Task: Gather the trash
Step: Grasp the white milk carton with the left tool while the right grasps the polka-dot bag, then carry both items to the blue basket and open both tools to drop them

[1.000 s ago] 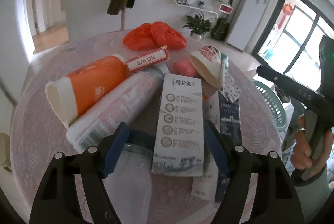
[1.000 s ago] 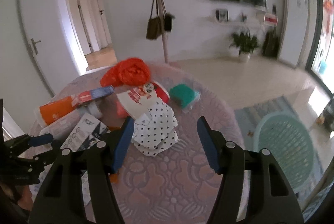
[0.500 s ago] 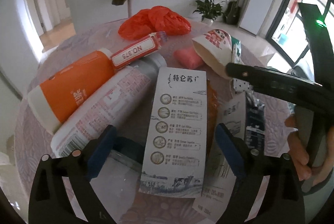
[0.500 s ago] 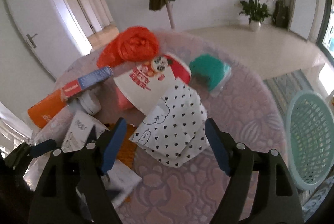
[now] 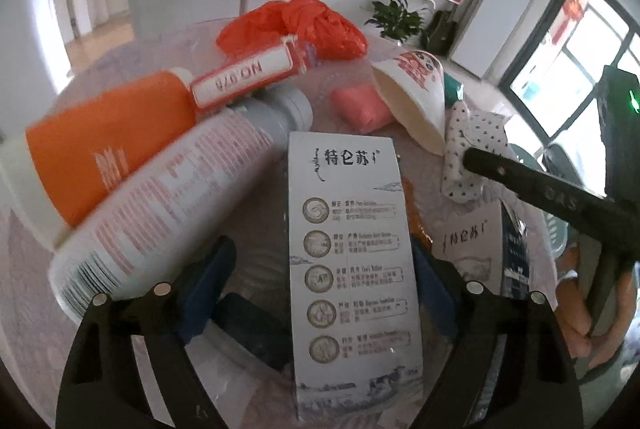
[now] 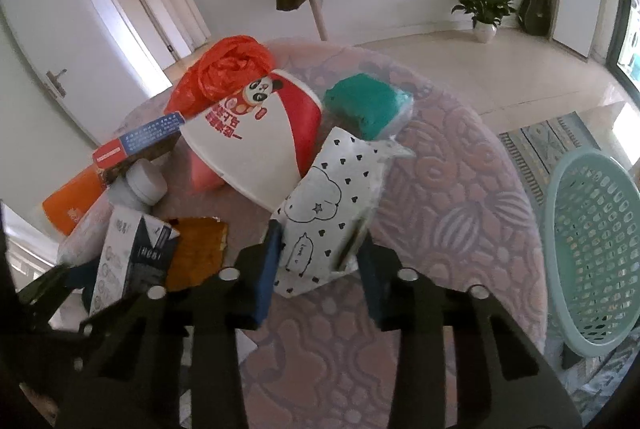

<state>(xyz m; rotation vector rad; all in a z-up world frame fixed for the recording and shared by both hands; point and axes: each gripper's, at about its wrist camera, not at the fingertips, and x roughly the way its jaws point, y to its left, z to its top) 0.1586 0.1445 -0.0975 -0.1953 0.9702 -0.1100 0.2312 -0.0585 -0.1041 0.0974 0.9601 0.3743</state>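
Trash lies heaped on a round table with a pink patterned cloth (image 6: 440, 165). In the right wrist view my right gripper (image 6: 320, 261) has its blue pads on both sides of a white heart-print packet (image 6: 332, 213), closing on it. In the left wrist view my left gripper (image 5: 320, 281) is open around a tall white milk carton (image 5: 352, 261); the carton stands between the pads with gaps on each side. A red-and-white panda paper cup (image 6: 256, 137) lies on its side behind the packet. A mint laundry basket (image 6: 592, 249) stands on the floor to the right.
An orange tube (image 5: 104, 145), a white bottle (image 5: 168, 201), a red-and-white box (image 5: 244, 77), an orange plastic bag (image 5: 292, 25), a pink pack (image 5: 360, 105) and a green pack (image 6: 364, 105) crowd the table. A second carton (image 6: 132, 253) and an orange wrapper (image 6: 196, 253) lie at the left.
My right gripper moved forward and down onto the heart-print packet and its jaws narrowed around it. My left gripper stays open around the milk carton, a little closer in.
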